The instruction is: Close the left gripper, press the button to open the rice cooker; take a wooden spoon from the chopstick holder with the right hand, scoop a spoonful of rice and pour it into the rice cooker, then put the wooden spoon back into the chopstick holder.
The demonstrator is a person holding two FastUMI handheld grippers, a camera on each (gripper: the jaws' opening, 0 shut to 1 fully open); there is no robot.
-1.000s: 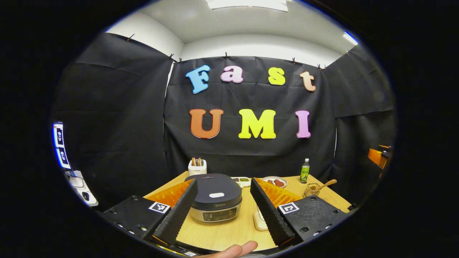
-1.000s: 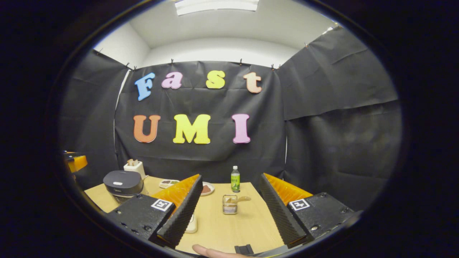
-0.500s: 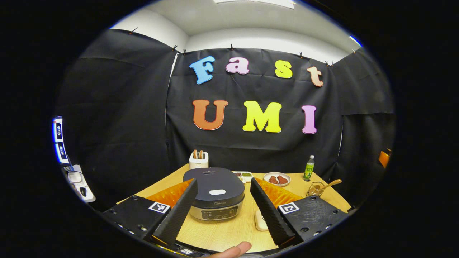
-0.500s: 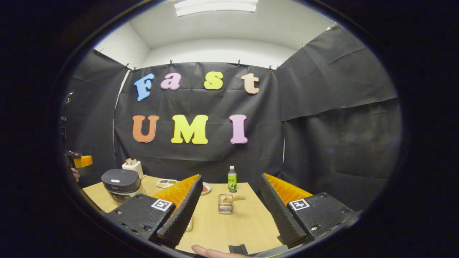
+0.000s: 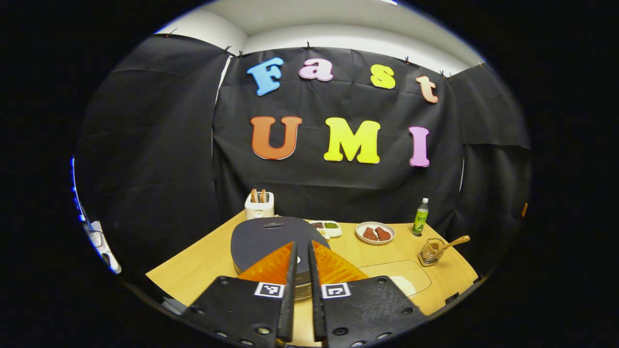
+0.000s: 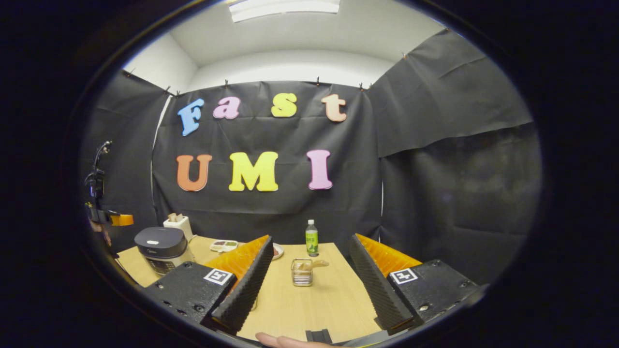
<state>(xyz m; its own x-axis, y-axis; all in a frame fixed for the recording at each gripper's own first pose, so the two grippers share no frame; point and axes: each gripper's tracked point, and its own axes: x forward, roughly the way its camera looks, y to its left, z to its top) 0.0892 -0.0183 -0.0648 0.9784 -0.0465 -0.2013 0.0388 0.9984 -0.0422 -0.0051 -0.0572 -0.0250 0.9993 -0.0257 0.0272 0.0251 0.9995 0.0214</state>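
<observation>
The dark-lidded rice cooker (image 5: 263,237) stands closed on the wooden table, straight ahead in the left gripper view. My left gripper (image 5: 301,247) hovers above its near edge, fingers drawn together with nothing between them, hiding most of the lid button. Farther right is the wire chopstick holder (image 5: 429,252), with the wooden spoon (image 5: 453,241) leaning out of it. In the right gripper view my right gripper (image 6: 309,242) is open and empty, and the chopstick holder (image 6: 302,272) with the spoon (image 6: 316,264) stands ahead between its fingers. The rice cooker (image 6: 159,243) sits far left there, with the left gripper (image 6: 110,220) above it.
A white toaster (image 5: 259,206), a small divided dish (image 5: 327,228), a plate of brown food (image 5: 375,234) and a green bottle (image 5: 421,216) line the table's back. A shallow tray (image 5: 394,276) with white grains lies near the front right. A fingertip (image 6: 280,341) shows at the bottom edge.
My left gripper's fingers have gone from wide open to shut, and it has risen and come over the cooker's front. The right gripper has hardly moved.
</observation>
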